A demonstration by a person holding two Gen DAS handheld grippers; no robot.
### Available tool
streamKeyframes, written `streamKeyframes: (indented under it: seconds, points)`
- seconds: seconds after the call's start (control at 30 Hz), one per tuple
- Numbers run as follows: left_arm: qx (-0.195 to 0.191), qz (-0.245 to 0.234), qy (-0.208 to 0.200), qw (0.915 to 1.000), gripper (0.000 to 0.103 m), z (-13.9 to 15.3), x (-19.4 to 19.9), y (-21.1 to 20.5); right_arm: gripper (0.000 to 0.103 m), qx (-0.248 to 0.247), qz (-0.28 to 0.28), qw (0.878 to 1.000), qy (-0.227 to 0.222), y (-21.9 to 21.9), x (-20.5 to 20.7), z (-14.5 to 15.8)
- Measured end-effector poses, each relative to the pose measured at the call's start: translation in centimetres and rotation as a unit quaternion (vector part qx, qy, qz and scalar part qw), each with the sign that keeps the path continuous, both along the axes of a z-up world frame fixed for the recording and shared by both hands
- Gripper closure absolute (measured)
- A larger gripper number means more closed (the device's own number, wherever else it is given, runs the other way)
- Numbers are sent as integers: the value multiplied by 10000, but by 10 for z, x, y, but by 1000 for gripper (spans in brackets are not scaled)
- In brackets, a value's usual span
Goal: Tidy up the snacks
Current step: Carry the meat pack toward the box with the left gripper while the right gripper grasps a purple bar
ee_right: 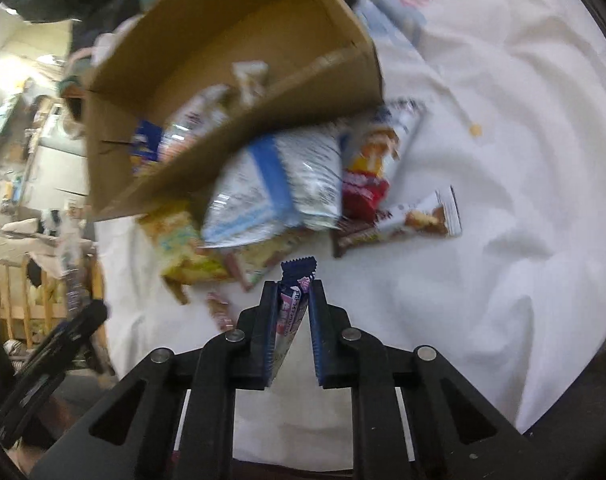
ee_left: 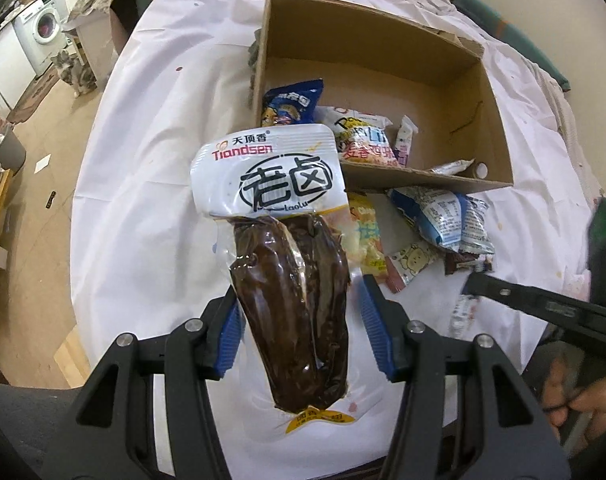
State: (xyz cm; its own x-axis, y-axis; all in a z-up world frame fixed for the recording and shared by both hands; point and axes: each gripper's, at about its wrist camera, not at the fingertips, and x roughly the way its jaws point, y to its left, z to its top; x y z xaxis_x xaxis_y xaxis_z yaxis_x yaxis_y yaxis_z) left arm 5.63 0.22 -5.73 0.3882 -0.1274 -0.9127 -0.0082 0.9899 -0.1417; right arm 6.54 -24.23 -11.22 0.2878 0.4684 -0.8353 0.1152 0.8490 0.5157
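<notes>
The left tool point(ee_left: 299, 320) points steeply down toward the table point(ee_left: 143, 160), its blue pads closed against the sides of a vacuum-packed braised meat pouch point(ee_left: 291, 280). The pouch stands up out of the jaws, its white printed top tilted toward the cardboard box point(ee_left: 383, 40) and reaching just short of the box's near wall.

The right tool point(ee_right: 295, 300) also angles down at the table, its jaws pinched shut on a thin purple snack stick point(ee_right: 293, 308), whose serrated end pokes out past the fingertips. This stick sits just in front of the loose pile of snacks that lies against the box's near wall, where a blue and white bag point(ee_right: 275, 184) leans on the cardboard.

Inside the box, a blue chip bag point(ee_left: 291, 104) and a white packet point(ee_left: 363, 136) rest in the near corner.
</notes>
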Motion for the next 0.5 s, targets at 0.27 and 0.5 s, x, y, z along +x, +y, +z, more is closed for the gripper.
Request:
streamKeyframes:
  seconds: [0.27, 0.5]
  points:
    - [28, 160, -249, 9996, 53, 8, -2, 6, 87, 543, 221, 9923, -1089, 9, 1, 60]
    - [101, -71, -719, 9973, 53, 54, 18, -2, 87, 290, 185, 9866, -1595, -2, 23, 94]
